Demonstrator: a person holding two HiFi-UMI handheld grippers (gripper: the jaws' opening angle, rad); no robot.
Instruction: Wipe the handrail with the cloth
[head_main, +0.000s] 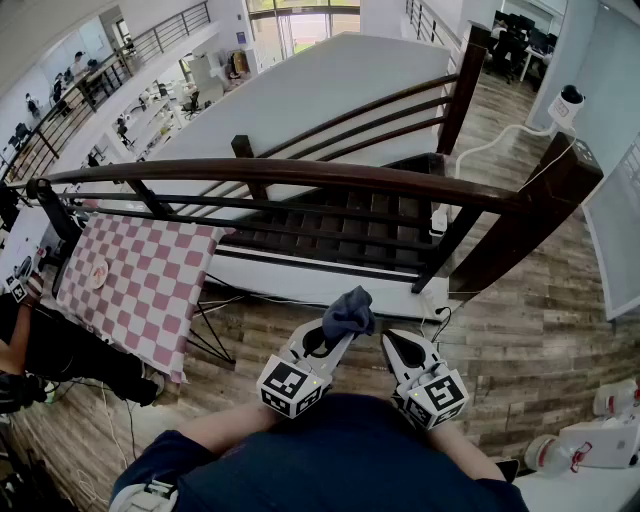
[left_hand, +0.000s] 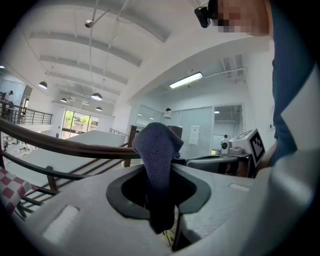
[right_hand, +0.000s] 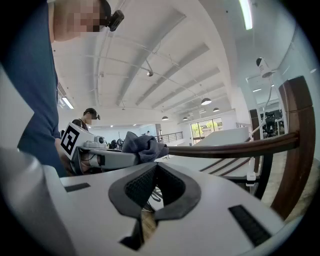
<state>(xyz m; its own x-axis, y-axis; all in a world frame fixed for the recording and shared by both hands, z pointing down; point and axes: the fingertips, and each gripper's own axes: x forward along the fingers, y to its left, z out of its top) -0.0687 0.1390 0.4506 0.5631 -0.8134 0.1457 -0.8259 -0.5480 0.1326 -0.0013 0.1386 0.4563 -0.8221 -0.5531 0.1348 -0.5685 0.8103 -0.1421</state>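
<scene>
A dark brown wooden handrail (head_main: 300, 172) curves across the head view, well ahead of both grippers. My left gripper (head_main: 333, 338) is shut on a dark blue-grey cloth (head_main: 348, 312), which bunches up above its tips. In the left gripper view the cloth (left_hand: 156, 160) hangs clamped between the jaws, with the handrail (left_hand: 60, 145) behind it at left. My right gripper (head_main: 393, 342) sits just right of the left one, shut with nothing in it. The right gripper view shows its closed jaws (right_hand: 156, 165), the cloth (right_hand: 142, 146) to the left, and the handrail (right_hand: 235, 148) beyond.
A thick brown newel post (head_main: 522, 228) ends the rail at right. Dark stairs (head_main: 330, 222) drop away behind the balusters. A pink-and-white checkered table (head_main: 140, 285) stands at left, with a person (head_main: 20, 350) beside it. White bottles (head_main: 612, 400) lie at lower right.
</scene>
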